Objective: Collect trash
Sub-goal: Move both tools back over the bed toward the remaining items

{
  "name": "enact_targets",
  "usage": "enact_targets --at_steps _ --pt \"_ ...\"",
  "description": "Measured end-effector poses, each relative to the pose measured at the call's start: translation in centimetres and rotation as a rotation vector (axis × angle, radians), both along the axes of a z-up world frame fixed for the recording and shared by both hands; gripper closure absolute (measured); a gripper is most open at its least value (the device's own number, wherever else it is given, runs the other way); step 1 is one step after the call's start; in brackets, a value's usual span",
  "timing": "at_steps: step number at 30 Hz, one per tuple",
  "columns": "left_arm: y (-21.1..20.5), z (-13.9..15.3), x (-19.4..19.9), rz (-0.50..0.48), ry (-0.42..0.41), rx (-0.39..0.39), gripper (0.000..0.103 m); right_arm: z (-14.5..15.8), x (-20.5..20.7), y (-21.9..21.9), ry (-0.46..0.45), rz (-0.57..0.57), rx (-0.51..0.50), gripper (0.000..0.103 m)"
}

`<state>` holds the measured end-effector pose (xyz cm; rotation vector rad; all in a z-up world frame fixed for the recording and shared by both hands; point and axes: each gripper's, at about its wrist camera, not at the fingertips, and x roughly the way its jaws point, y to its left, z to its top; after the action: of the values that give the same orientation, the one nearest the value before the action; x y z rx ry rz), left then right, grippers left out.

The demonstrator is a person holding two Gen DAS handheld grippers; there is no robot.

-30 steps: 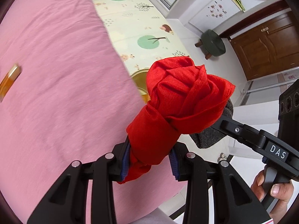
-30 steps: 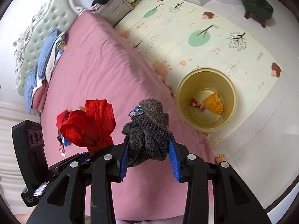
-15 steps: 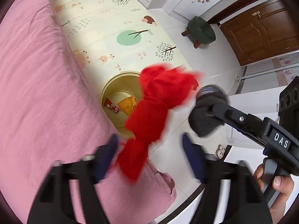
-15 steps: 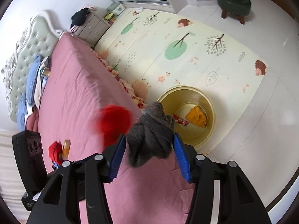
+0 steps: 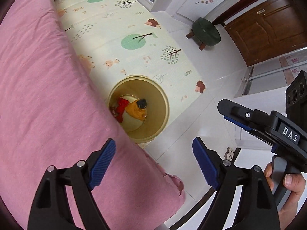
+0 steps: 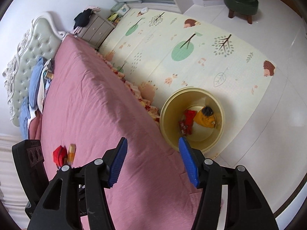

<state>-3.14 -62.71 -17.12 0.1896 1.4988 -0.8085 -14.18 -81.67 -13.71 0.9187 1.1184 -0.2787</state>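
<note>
A round yellow bin (image 5: 162,103) (image 6: 167,107) stands on the floor beside the pink bed (image 5: 38,95) (image 6: 92,105). Inside it lie a red cloth (image 5: 121,105) (image 6: 189,117), a dark grey knit ball (image 5: 142,102) (image 6: 208,111) and an orange wrapper (image 5: 136,111) (image 6: 203,120). My left gripper (image 5: 153,147) is open and empty above the bed edge, short of the bin. My right gripper (image 6: 152,145) is open and empty above the bed edge; it also shows at the right of the left wrist view (image 5: 230,111). A red item (image 6: 58,154) and an orange wrapper (image 6: 71,152) lie on the bed.
A patterned play mat (image 5: 115,28) covers the floor past the bin. A green stool (image 5: 206,31) (image 6: 240,0) stands near a brown door (image 5: 268,25). A grey nightstand (image 6: 96,28) and the padded headboard (image 6: 32,51) with blue pillows (image 6: 35,76) are at the far end.
Both grippers opened. The red cloth and the grey knit ball left the jaws and now lie in the bin. Both grippers swung out over the bed edge towards the bin.
</note>
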Motion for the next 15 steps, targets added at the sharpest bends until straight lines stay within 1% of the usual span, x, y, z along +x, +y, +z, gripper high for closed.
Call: enact_targets --at_steps 3,8,15 --pt "2.6 0.2 0.0 0.039 -0.001 0.011 0.02 0.4 0.8 2.0 -0.008 0.041 0.006 0.048" --pt "7.4 0.6 0.3 0.113 -0.017 0.019 0.02 1.1 2.5 6.7 -0.015 0.132 0.011 0.048" --pt "16.5 0.6 0.4 0.264 -0.018 0.028 0.02 1.8 5.0 14.9 -0.018 0.281 0.021 0.048"
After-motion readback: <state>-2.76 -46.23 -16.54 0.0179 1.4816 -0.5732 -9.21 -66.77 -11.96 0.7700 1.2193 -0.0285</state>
